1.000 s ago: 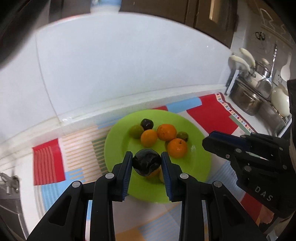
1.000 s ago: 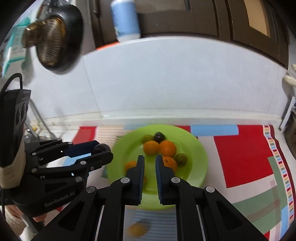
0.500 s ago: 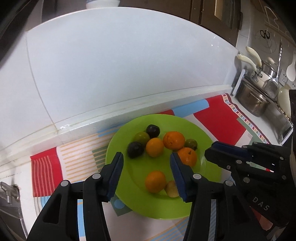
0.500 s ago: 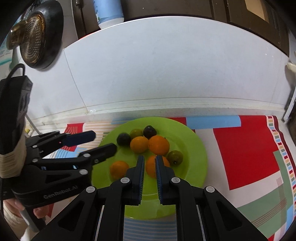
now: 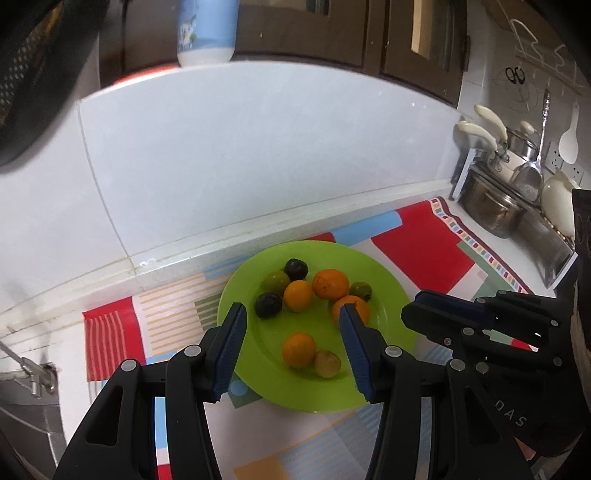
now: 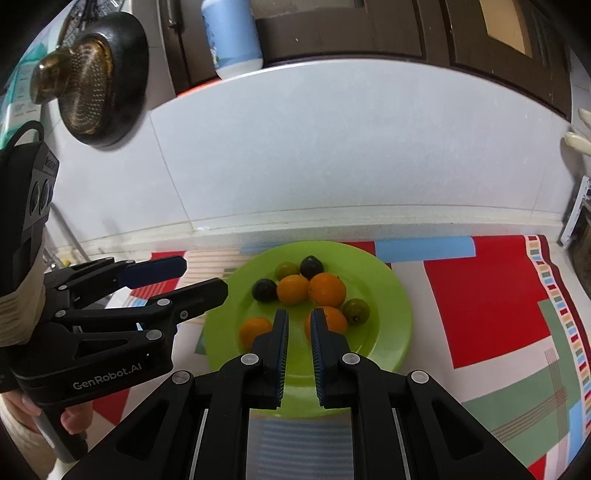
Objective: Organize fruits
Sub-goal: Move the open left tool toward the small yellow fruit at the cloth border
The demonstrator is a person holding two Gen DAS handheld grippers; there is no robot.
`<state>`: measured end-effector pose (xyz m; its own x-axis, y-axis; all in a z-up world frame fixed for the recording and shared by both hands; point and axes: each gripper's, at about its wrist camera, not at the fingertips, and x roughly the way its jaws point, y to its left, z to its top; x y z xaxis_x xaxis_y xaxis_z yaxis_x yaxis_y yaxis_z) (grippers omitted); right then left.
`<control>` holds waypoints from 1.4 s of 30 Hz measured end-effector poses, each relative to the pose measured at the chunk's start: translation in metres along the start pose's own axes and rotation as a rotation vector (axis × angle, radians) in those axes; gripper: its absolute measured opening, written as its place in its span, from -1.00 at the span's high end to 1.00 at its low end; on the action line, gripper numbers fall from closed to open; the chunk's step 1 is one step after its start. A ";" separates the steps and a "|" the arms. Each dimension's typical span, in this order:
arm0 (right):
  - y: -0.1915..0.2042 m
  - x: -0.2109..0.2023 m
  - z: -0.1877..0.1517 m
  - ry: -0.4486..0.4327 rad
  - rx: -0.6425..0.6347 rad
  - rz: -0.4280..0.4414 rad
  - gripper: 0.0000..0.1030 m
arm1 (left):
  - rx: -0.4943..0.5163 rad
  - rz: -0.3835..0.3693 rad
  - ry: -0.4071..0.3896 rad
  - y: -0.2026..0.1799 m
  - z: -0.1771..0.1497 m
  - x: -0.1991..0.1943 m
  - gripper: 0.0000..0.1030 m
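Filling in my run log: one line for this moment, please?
left gripper: open, empty | right gripper: narrow gap, empty | fruits on green plate

A smooth, glossy plastic look is shown by the green plate (image 5: 391,295). The mat (image 6: 487,306) beneath appears slick and printed. Glossy white tiles (image 5: 258,147) line the wall. The pot (image 5: 491,210) is of shiny metal. Matt black plastic forms the left gripper (image 5: 291,332).

A home kitchen: tiled backsplash (image 5: 258,155), steel pots (image 5: 491,210), hanging strainer (image 6: 83,90), wooden cabinets (image 6: 388,26).
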<state>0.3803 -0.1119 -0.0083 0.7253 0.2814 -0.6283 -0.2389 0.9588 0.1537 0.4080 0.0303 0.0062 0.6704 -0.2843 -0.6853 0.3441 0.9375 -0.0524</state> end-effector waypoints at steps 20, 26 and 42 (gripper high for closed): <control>0.039 -0.071 -0.039 0.006 -0.052 0.068 0.44 | -0.057 0.051 -0.048 -0.017 -0.057 -0.102 -0.02; 0.055 -0.087 -0.052 0.018 -0.092 0.118 0.44 | -0.116 0.064 -0.036 -0.018 -0.082 -0.123 -0.02; 0.083 -0.109 -0.098 0.114 -0.210 0.238 0.44 | -0.240 0.192 0.018 -0.034 -0.158 -0.167 -0.02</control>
<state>0.2183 -0.0671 -0.0021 0.5592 0.4793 -0.6765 -0.5295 0.8343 0.1535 0.1805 0.0776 0.0075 0.6957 -0.0960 -0.7119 0.0460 0.9950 -0.0892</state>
